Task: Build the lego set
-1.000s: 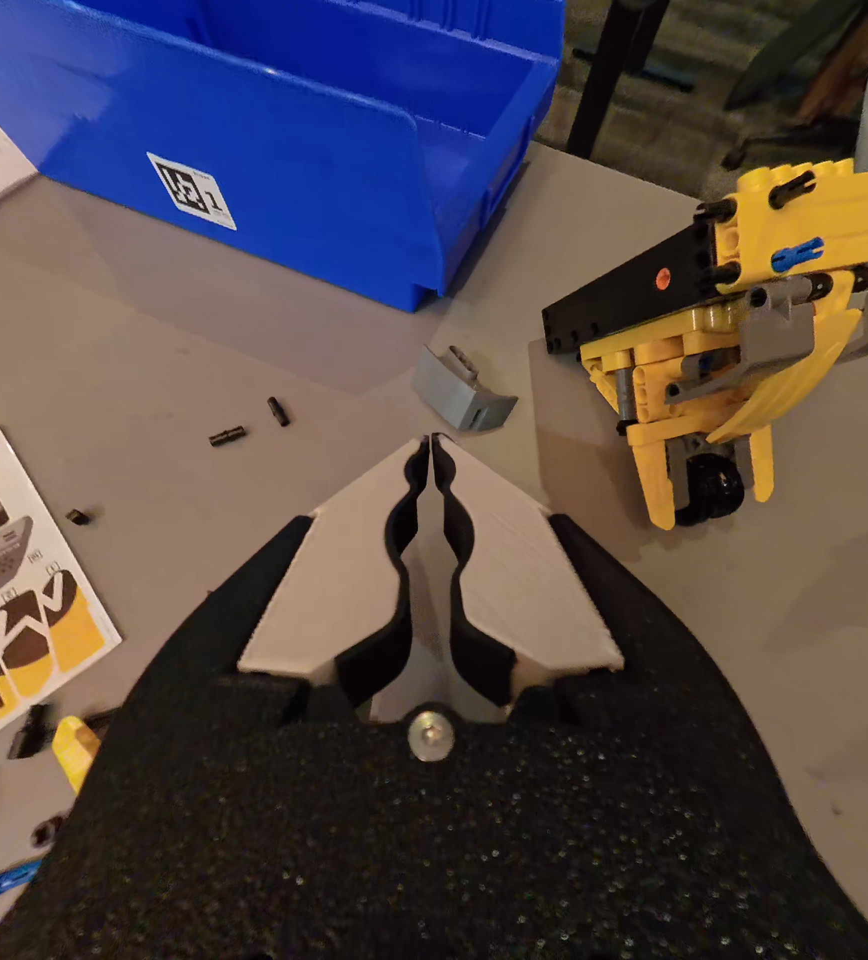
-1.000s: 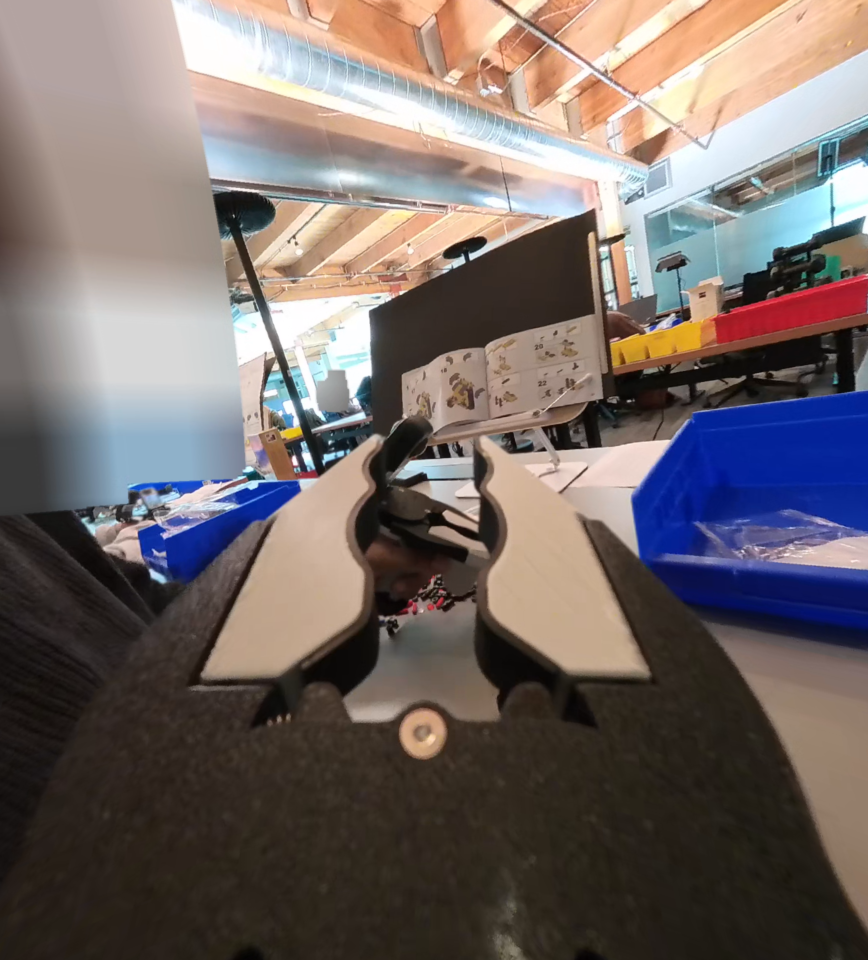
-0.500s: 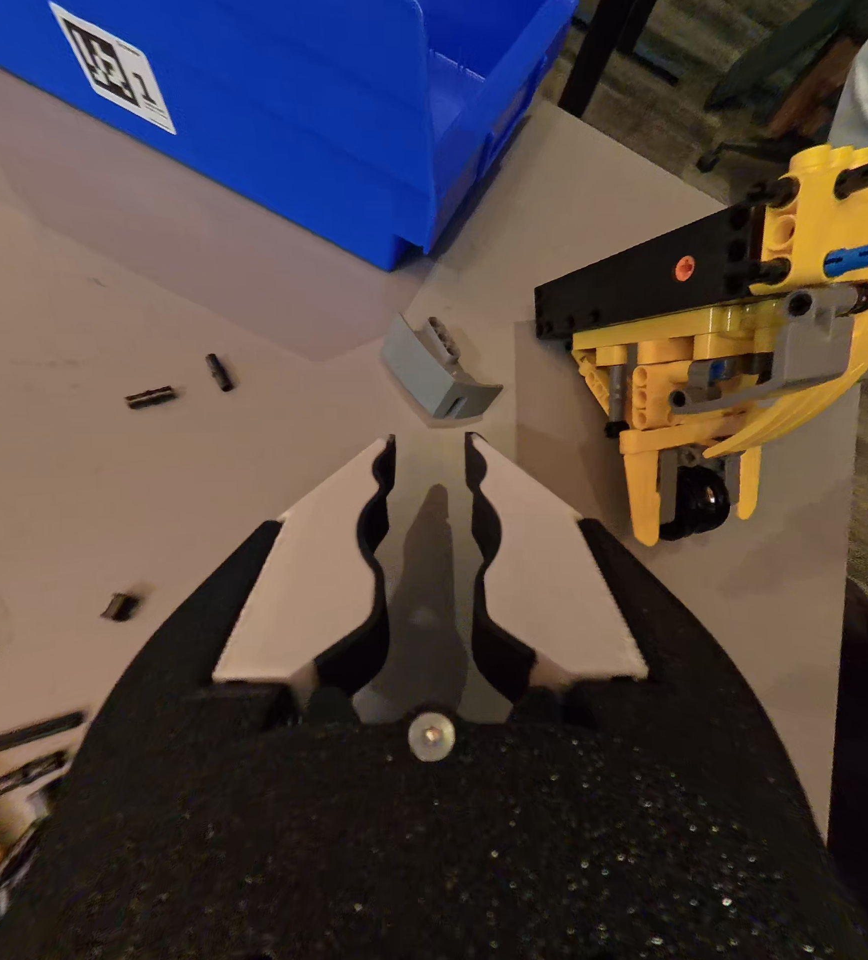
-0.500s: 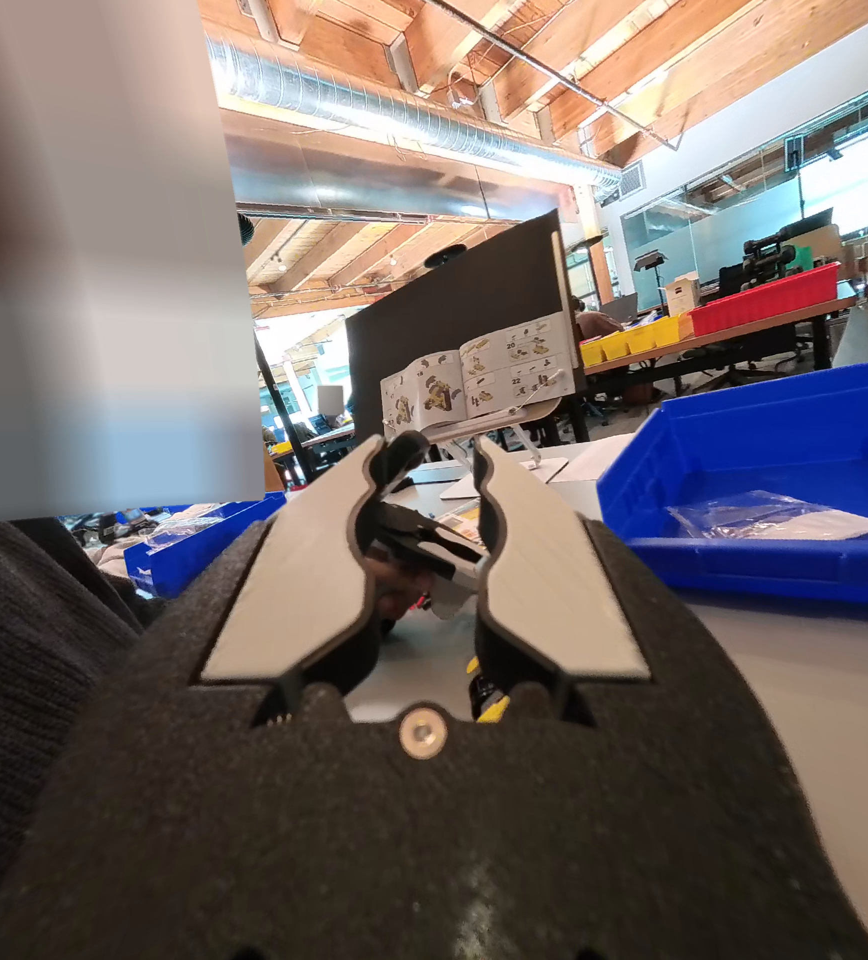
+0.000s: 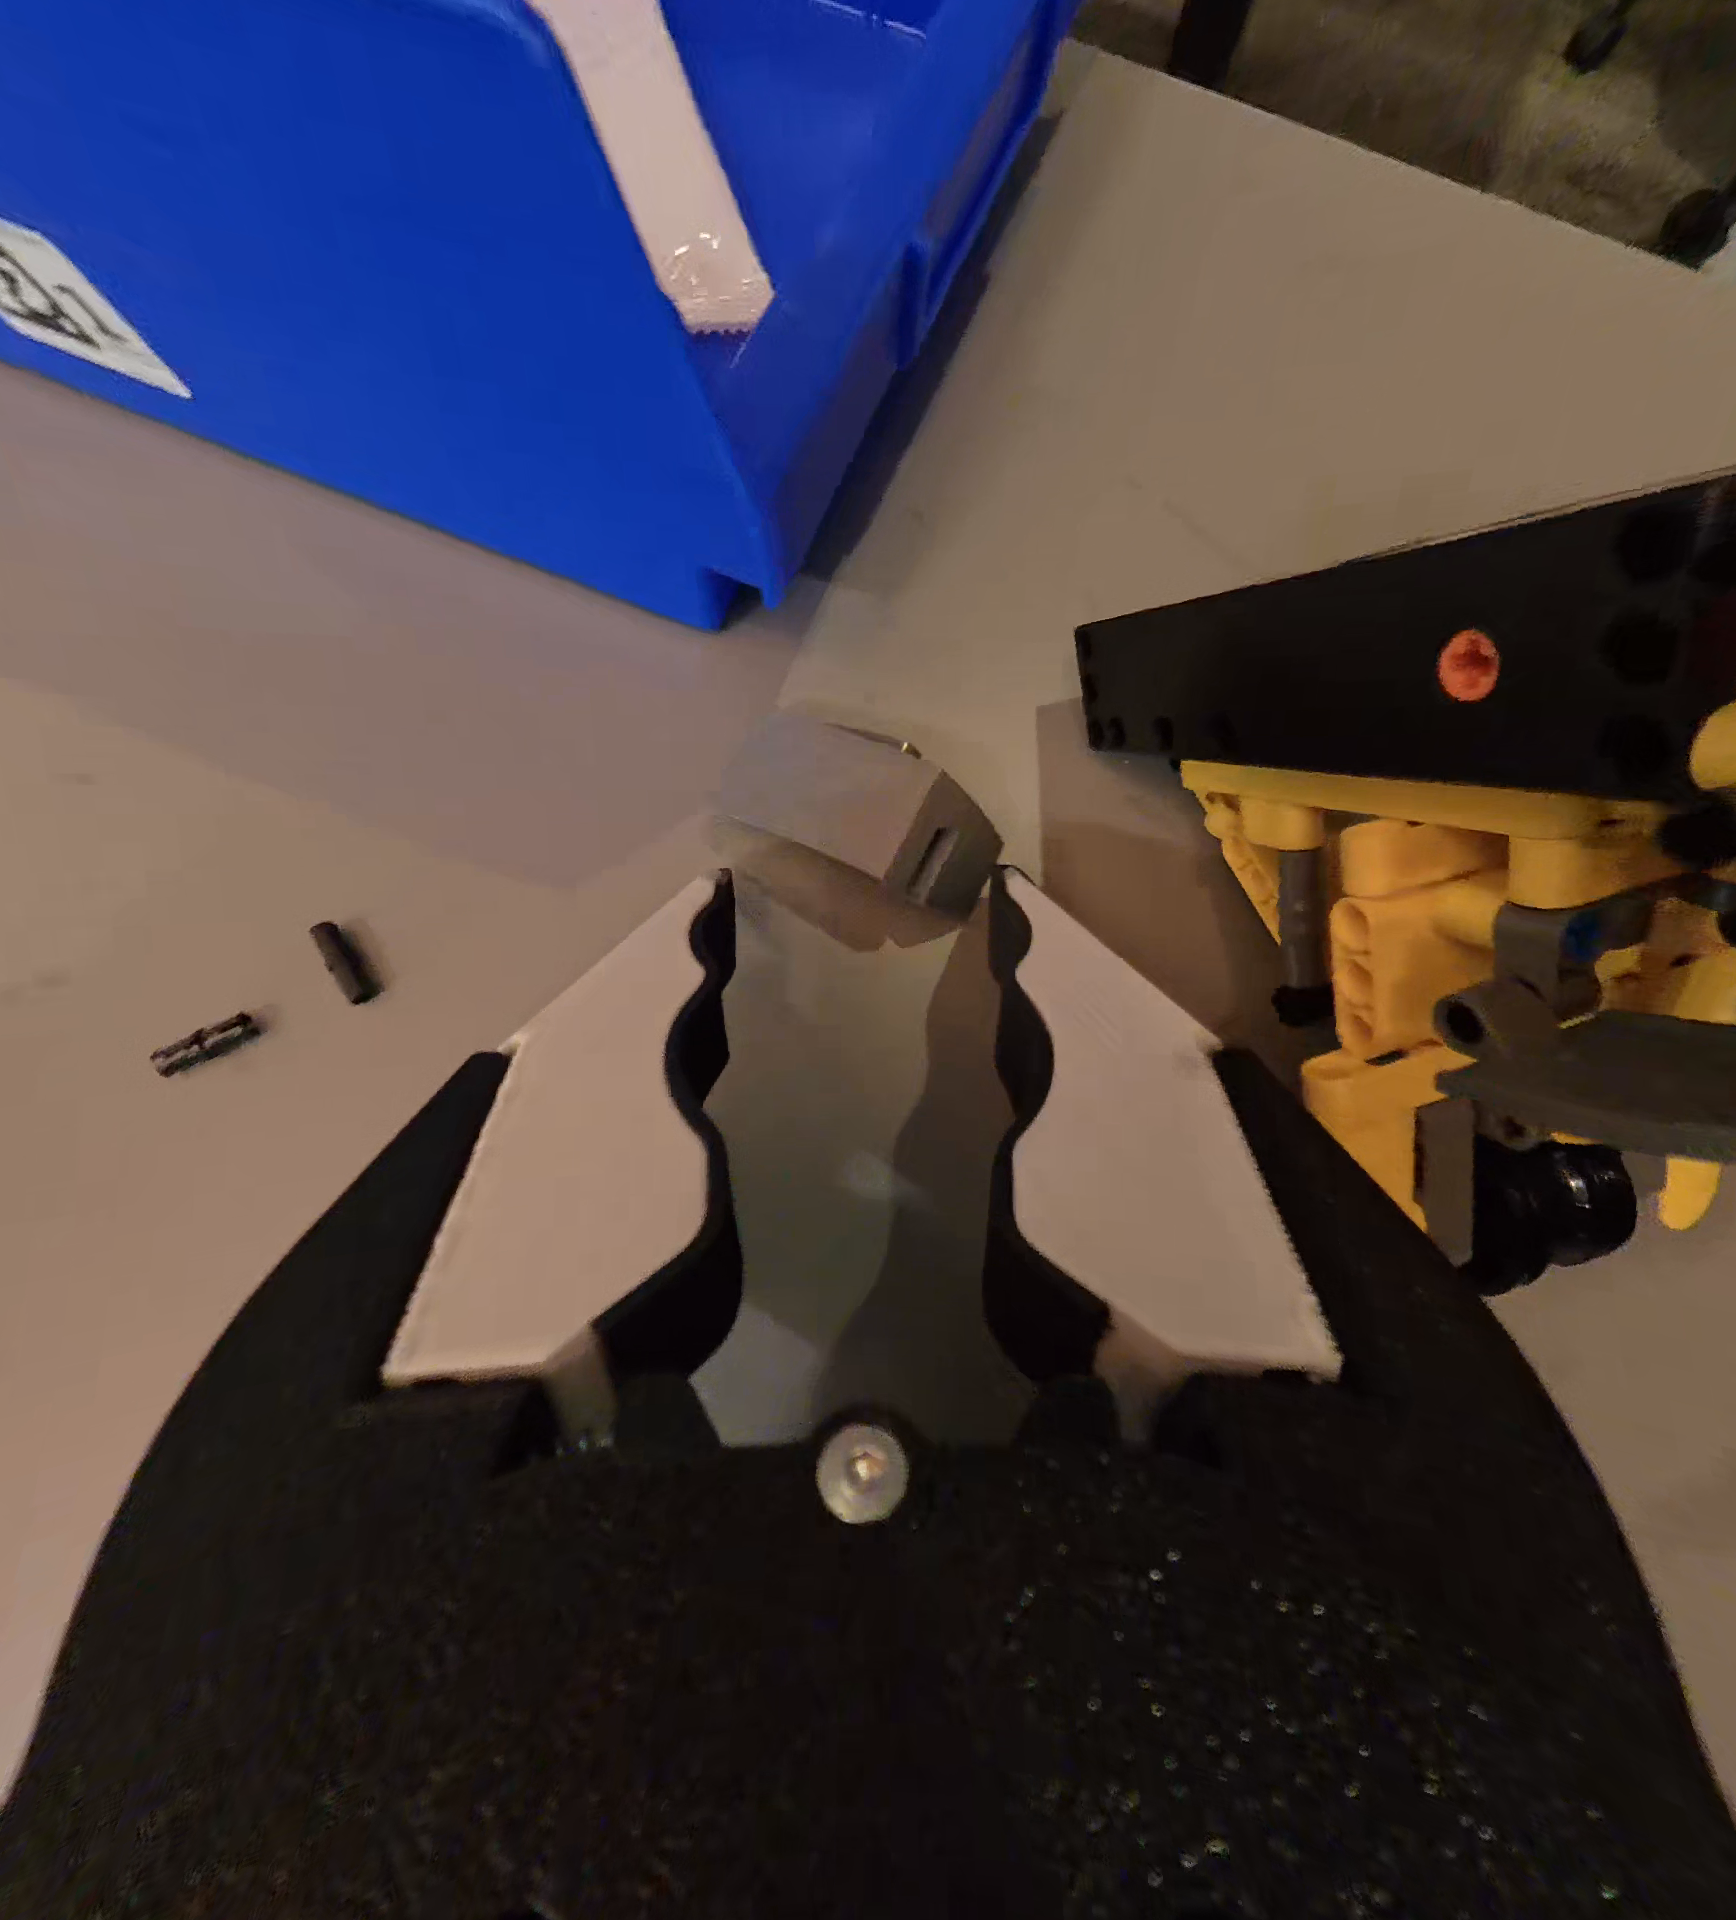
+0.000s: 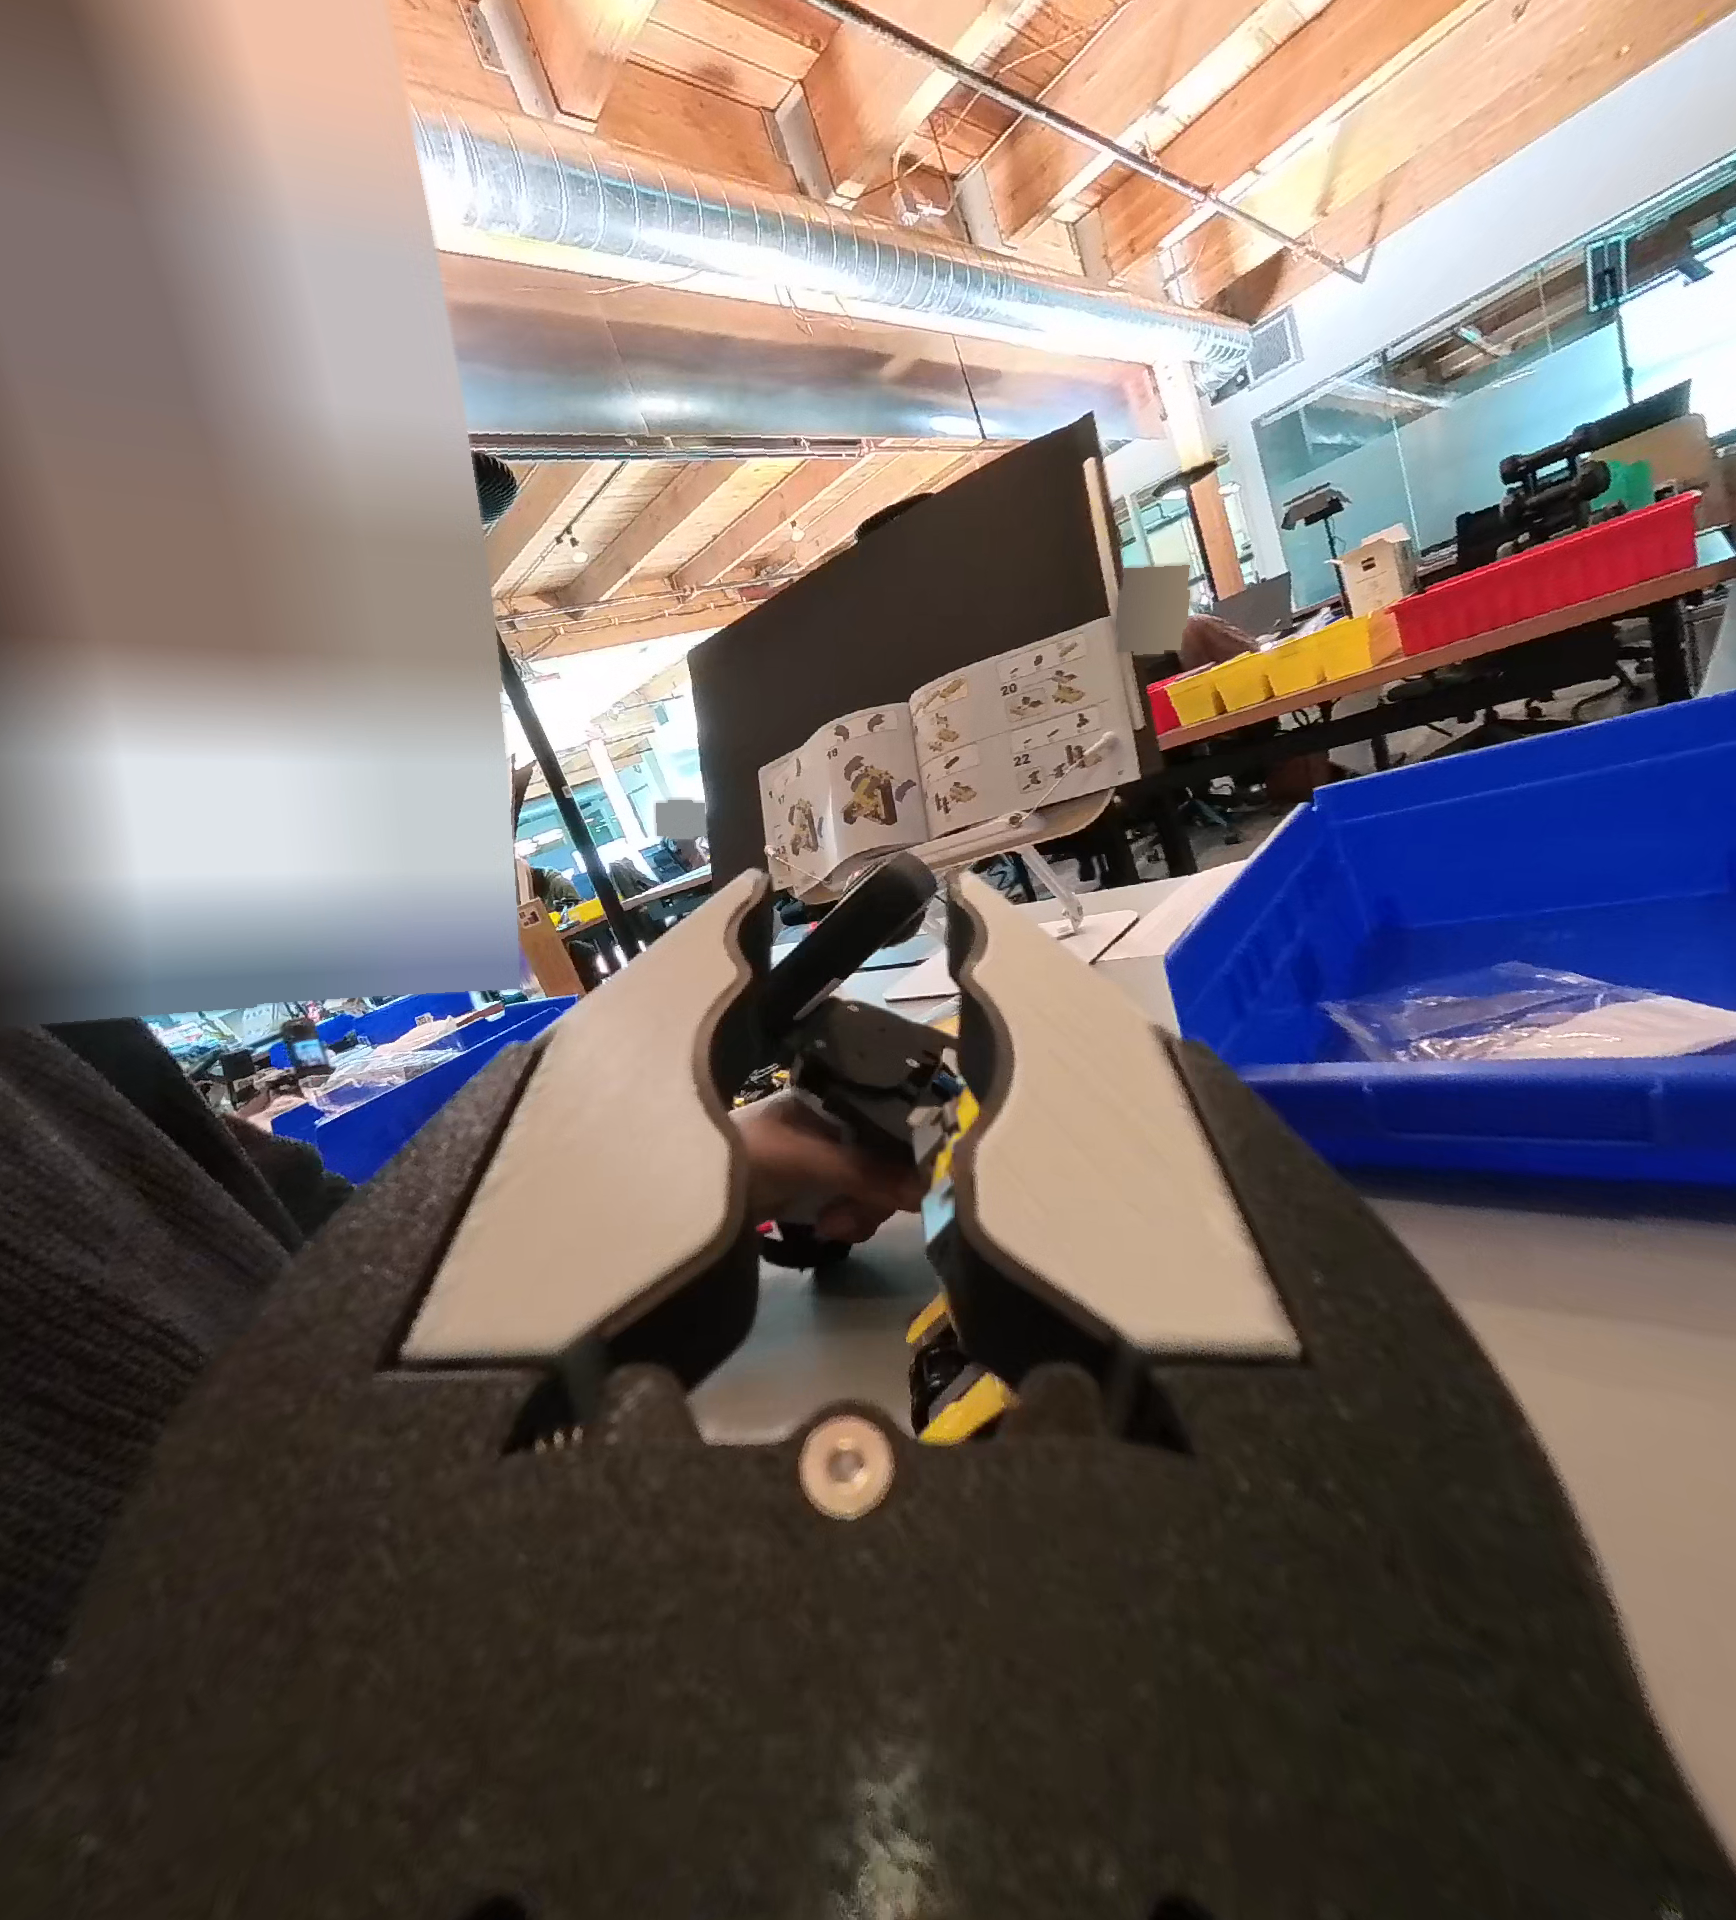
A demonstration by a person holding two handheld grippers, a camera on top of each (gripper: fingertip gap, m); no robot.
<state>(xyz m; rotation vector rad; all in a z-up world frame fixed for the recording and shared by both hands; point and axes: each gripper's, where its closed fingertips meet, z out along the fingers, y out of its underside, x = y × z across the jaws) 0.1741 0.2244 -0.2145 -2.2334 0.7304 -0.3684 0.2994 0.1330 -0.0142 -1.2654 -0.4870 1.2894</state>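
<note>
My left gripper (image 5: 859,883) is open, low over the grey table (image 5: 220,727). Its fingertips sit either side of the near end of a small grey brick piece (image 5: 843,800). A yellow and black brick vehicle model (image 5: 1415,894) stands just right of it. My right gripper (image 6: 856,888) has its jaws apart. Yellow and black parts of the model (image 6: 947,1127) show low between its fingers, along the right one; I cannot tell if they touch. Beyond the gap I see the other gripper's black body (image 6: 843,966) and a hand (image 6: 791,1153).
A blue bin (image 5: 376,260) with a white sticker stands behind the grey piece. Two black pins (image 5: 339,961) (image 5: 204,1042) lie to the left. In the right wrist view there are a blue bin (image 6: 1570,1122) holding a plastic bag, an open booklet (image 6: 947,748) on a stand, and a dark sleeve (image 6: 64,1247). Some 25 cm of space lies between my two pairs of fingers.
My left gripper opened from shut and moved forward and down until its tips flank the grey piece. My right gripper dipped, bringing the model's yellow parts into view between its fingers.
</note>
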